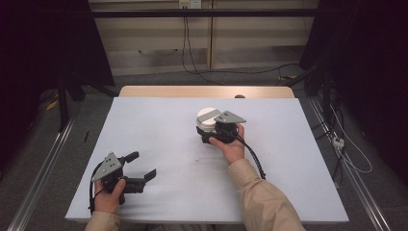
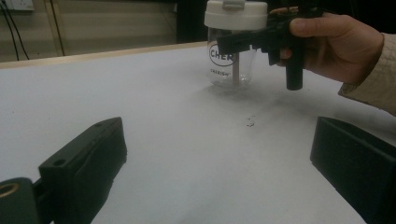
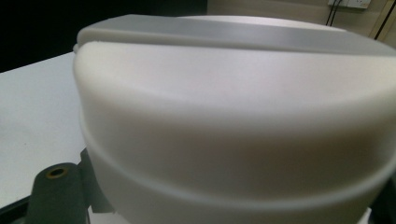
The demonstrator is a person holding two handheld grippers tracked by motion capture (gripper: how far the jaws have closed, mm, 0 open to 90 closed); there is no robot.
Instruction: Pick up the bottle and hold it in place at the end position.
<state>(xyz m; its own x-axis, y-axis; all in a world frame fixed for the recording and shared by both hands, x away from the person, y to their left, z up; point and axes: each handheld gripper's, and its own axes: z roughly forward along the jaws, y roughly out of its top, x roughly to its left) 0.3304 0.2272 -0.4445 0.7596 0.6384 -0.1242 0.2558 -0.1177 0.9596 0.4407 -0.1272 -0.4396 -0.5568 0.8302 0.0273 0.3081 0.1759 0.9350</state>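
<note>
— Jar (image 2: 232, 60) first: where does it sit?

— Upright on the white table (image 1: 159, 144), right at the front of the right gripper (image 1: 208, 130). It is a clear jar with an oval label and a wide white lid (image 3: 233, 121) that has a grey flap across its top.

— Does the right gripper have hold of it?

— Yes. From the left gripper view its black jaws reach around the jar just under the lid, one on either side, and the right hand (image 2: 334, 44) grasps the gripper body behind them. In the right gripper view the lid sits pressed up close between the jaws. The jaws are drawn in as far as the jar allows.

— Is the jar lifted?

— No, its base touches the table.

— And the left gripper (image 1: 140, 166)?

— Its jaws stand wide apart with nothing between them, just bare table. It is low over the table, held by the left hand (image 1: 109, 195), well apart from the jar, which lies ahead of it and off toward the right gripper's side.

— Anything near the jar?

— A few small dark specks (image 2: 251, 123) on the table, between the jar and the left gripper.
</note>
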